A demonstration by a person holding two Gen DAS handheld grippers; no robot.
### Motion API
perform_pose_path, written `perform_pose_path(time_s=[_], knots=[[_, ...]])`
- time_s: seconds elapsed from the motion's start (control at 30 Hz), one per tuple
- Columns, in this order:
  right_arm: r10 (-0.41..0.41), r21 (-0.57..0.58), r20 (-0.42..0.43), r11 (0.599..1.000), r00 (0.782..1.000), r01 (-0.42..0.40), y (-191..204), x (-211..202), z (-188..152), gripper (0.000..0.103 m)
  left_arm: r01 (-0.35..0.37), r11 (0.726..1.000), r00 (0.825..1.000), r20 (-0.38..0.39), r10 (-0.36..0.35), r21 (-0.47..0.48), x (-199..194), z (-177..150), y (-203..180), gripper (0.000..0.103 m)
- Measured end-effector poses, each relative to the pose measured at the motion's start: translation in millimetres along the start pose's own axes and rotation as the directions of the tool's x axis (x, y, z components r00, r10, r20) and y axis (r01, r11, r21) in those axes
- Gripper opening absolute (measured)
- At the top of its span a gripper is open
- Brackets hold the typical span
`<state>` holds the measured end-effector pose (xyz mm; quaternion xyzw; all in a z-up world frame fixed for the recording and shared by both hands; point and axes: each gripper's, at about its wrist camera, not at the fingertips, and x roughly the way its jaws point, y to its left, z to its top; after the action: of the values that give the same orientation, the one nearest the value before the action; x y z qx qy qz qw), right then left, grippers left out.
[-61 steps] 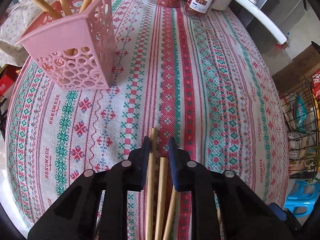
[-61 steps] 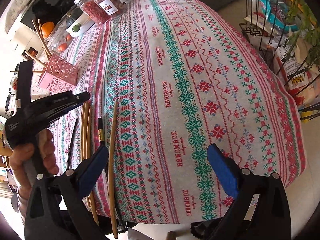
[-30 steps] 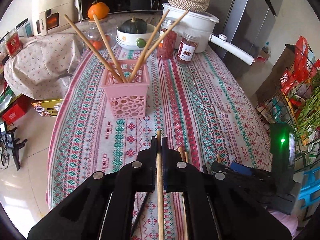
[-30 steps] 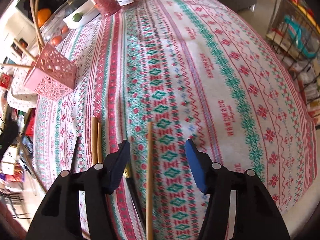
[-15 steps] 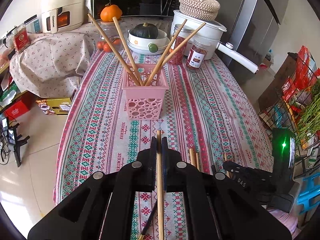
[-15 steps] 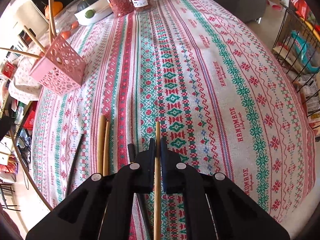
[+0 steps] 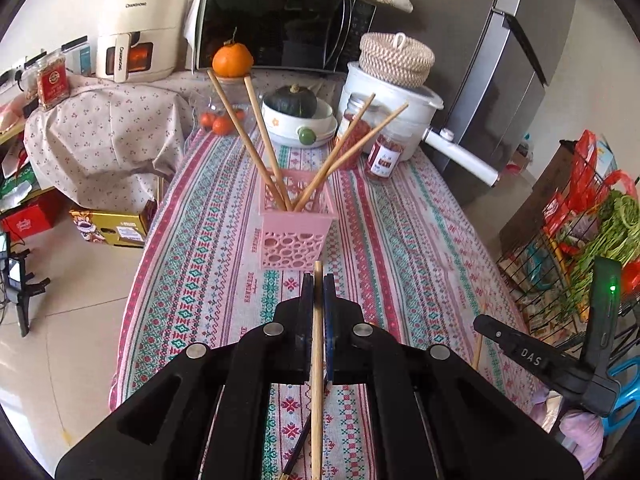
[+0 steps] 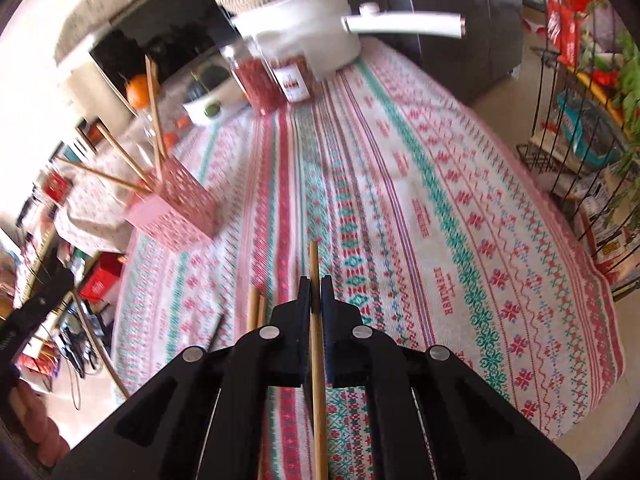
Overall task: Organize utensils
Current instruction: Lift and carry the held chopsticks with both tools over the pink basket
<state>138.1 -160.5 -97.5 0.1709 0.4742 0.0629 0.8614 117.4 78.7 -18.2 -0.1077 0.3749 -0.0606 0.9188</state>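
Note:
My left gripper (image 7: 318, 280) is shut on a wooden chopstick (image 7: 317, 360) that runs back between the jaws, tip just short of the pink perforated holder (image 7: 294, 236). Several wooden chopsticks (image 7: 256, 148) lean out of that holder. My right gripper (image 8: 315, 282) is shut on another wooden chopstick (image 8: 314, 264), lifted above the patterned tablecloth (image 8: 440, 200). Two more wooden chopsticks (image 8: 254, 308) and a dark one (image 8: 216, 330) lie on the cloth to its left. The holder (image 8: 176, 212) stands far left in the right wrist view. The right gripper's body (image 7: 532, 356) shows at the left view's right edge.
At the table's far end stand a white pot (image 7: 392, 108) with a long handle, two jars (image 7: 386, 156) of red contents, a bowl with a squash (image 7: 298, 118) and small oranges. A wire rack (image 7: 576, 248) of groceries stands to the right. A cloth-covered heap (image 7: 104, 140) lies left.
The right gripper closed on a chopstick that lay between its open jaws and lifted it off the cloth. The left gripper, holding its chopstick, rose and drew back, so the holder looks farther.

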Motion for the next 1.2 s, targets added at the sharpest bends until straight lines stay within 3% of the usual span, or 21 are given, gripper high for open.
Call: perform_pose_path(time_s=[0.47,0.87,0.97,1.03,1.07,1.1,1.2], knots=[[0.121,-0.036,0.147,0.992,0.982,-0.117,11,-67,12,0.006,0.03,0.999,0.996,0.082,-0.033,0.038,-40,2,-7,0.004],[0.151,-0.042,0.196,0.989,0.969,-0.145,18,-94,37,0.006,0.054,0.998,0.986,0.154,-0.057,0.026,-77,17,-4,0.004],[0.135,-0.042,0.133,0.991,0.982,-0.13,18,-80,46,0.01,0.057,0.998,0.982,0.176,-0.061,0.03,-83,21,-6,0.004],[0.109,-0.015,0.022,0.994,0.994,-0.109,16,-44,52,0.018,0.062,0.998,0.98,0.186,-0.066,0.027,-86,23,-7,0.004],[0.087,-0.009,-0.014,0.996,0.996,-0.087,16,-29,54,0.039,0.066,0.998,0.98,0.189,-0.07,0.024,-87,25,-7,0.004],[0.039,-0.026,-0.07,0.999,0.997,-0.041,18,-2,54,0.052,0.069,0.997,0.979,0.191,-0.072,0.02,-87,26,-7,0.004],[-0.053,0.002,-0.187,0.999,0.981,0.055,16,63,50,0.052,0.071,0.997,0.978,0.197,-0.072,0.016,-88,27,-6,0.004]])
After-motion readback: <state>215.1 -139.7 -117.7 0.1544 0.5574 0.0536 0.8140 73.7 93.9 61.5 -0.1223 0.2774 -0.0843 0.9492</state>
